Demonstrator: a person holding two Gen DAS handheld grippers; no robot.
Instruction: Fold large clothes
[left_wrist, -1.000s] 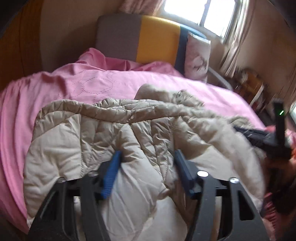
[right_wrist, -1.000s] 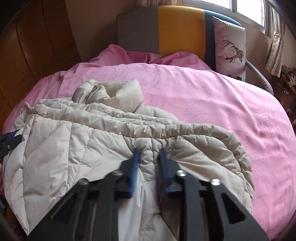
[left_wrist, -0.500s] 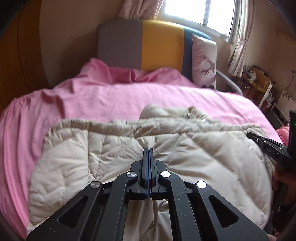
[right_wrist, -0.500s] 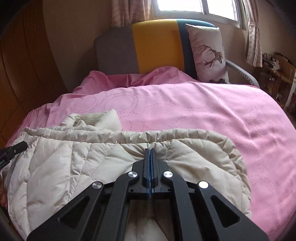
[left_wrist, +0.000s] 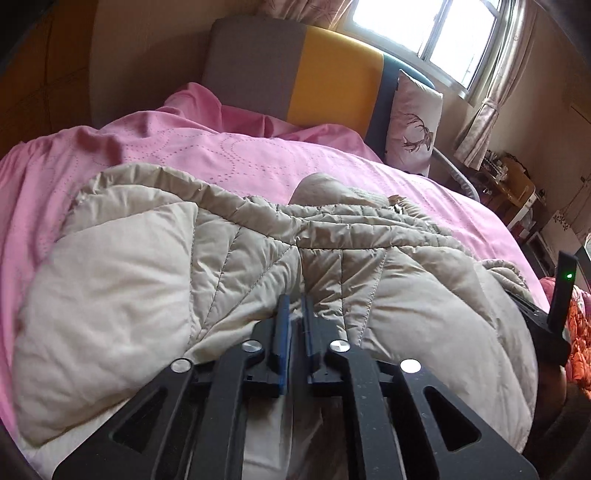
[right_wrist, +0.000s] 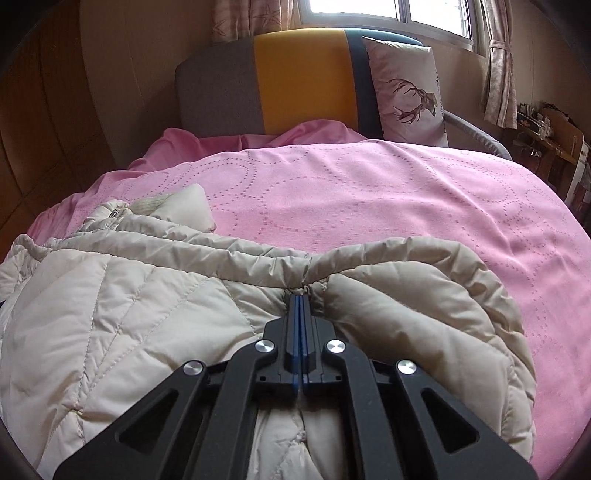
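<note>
A beige quilted down jacket (left_wrist: 155, 266) lies folded over on the pink bedspread (left_wrist: 229, 151), hem edge toward the headboard. My left gripper (left_wrist: 294, 300) sits on the jacket's left part, its blue pads a narrow gap apart with a fold of fabric between them. My right gripper (right_wrist: 300, 297) is shut on the jacket (right_wrist: 122, 306) just below its hem ridge on the right part. A sleeve or collar (right_wrist: 173, 206) pokes out beyond the hem. The right gripper's body shows at the right edge of the left wrist view (left_wrist: 554, 317).
A grey, yellow and blue headboard (right_wrist: 299, 77) stands at the far end, with a deer-print pillow (right_wrist: 406, 92) to its right. A wooden wall panel runs along the left. A cluttered desk (right_wrist: 550, 133) stands at the far right under a curtained window.
Both grippers closed on the jacket from open a second ago. Since half a second ago the left pads have parted slightly and the left view has tilted; the right stays clamped.
</note>
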